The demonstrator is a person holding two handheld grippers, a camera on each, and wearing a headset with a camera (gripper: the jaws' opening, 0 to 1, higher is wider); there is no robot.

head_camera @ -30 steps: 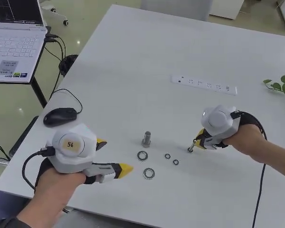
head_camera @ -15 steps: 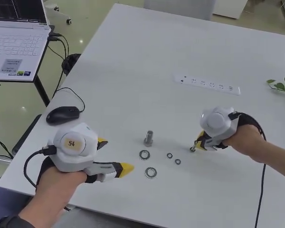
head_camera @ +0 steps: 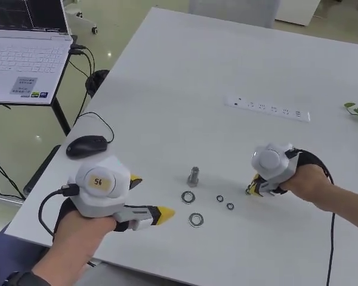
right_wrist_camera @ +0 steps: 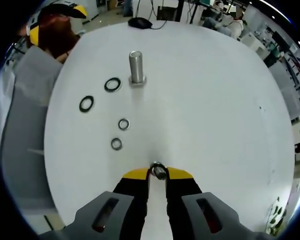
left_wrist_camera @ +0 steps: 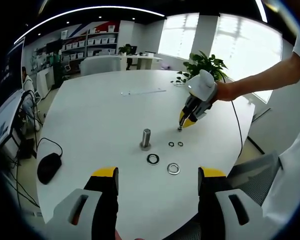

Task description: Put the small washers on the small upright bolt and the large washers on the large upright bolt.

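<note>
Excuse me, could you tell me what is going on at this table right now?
A person works with two grippers. The right hand-held gripper is shut on the small bolt, held upright at the surface of the white table. The left hand-held gripper hangs open, holding nothing. The large bolt stands upright and bare. Two large washers and two small washers lie flat between the bolts, none threaded on yet.

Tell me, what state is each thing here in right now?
Large bolt: upright, no washers on it.
Small bolt: clamped by the right gripper.
Large washers: both flat on the table.
Small washers: both flat on the table.
Left gripper: open, holding nothing.
Laptop: lid open.
</note>
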